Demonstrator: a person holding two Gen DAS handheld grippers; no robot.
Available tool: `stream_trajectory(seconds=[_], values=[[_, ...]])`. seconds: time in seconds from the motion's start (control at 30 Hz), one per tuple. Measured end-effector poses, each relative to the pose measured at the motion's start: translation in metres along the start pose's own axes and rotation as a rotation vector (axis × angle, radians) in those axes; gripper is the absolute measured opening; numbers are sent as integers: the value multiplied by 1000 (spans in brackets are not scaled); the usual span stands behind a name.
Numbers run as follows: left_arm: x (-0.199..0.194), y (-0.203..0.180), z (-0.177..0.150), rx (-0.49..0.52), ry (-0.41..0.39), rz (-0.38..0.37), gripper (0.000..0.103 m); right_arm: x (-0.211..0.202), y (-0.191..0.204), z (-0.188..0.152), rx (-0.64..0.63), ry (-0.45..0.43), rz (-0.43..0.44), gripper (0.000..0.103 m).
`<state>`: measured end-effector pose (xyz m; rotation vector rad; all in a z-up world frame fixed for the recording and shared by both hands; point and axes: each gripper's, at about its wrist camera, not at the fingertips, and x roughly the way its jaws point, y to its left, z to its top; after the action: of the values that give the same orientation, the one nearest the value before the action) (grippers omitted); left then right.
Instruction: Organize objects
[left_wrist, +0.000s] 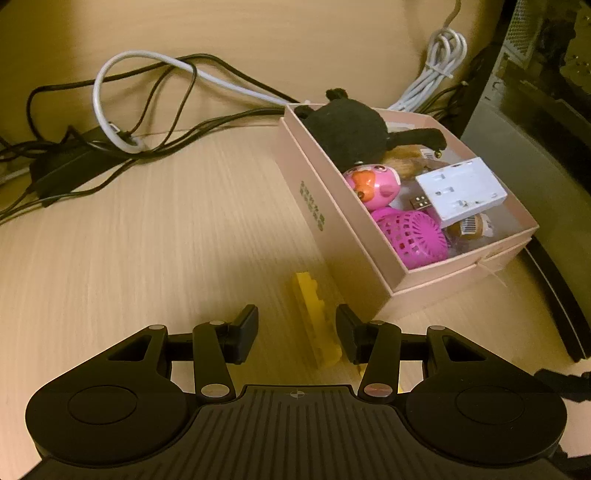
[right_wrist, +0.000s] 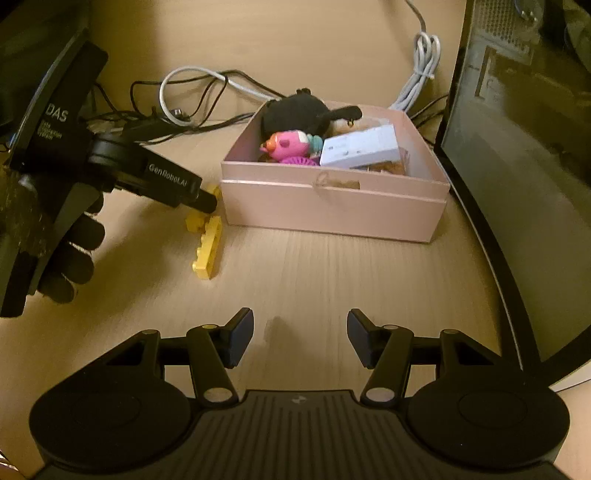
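Fingers of the left gripper (left_wrist: 296, 334) stand partly apart, one on each side of the long yellow plastic brick piece (left_wrist: 316, 320), which lies flat on the pale wooden table (left_wrist: 147, 240). The pads do not press on it. From the right wrist view, a hand in a black glove (right_wrist: 72, 254) holds this gripper, and its black tip sits over the far end of the yellow piece, just beside the pink cardboard box (right_wrist: 332, 206).

The right gripper (right_wrist: 300, 338) has its fingers partly apart too, with nothing between them, only bare table. It hangs well apart from the box.

Inside the box lie a bright pink plastic ball with holes (left_wrist: 413, 234), a pink toy egg with an orange beak (left_wrist: 373, 184), a white flat plug block (left_wrist: 461, 190) and a black fuzzy soft toy (left_wrist: 347, 129).

Behind the box are tangled black wires (left_wrist: 110, 147) and a bundle of white cable (left_wrist: 439, 62). A dark computer case (right_wrist: 517, 110) stands on the right
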<state>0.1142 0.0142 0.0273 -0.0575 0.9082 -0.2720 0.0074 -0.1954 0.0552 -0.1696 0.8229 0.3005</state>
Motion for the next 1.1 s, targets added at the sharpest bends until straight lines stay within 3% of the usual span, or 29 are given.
stream_trajectory(seconds=[0.17,0.27,0.5,0.67,0.93,1.1], values=[[2,1,3,-15,-9,10,45,4,4,0,-25,8,37,58],[0,4,1,-25,-7,30,19,7,13,3,-58,2,65,58],[-38,21,-40,-75,0,18,19,18,38,18,-137,-57,99,58],[-75,31,-80,-149,0,25,19,41,50,31,-124,-33,140,54],[-97,40,-105,-187,-14,34,19,63,70,43,-128,-26,160,17],[-96,38,-106,-187,-19,-1,19,52,58,32,-107,-8,180,15]])
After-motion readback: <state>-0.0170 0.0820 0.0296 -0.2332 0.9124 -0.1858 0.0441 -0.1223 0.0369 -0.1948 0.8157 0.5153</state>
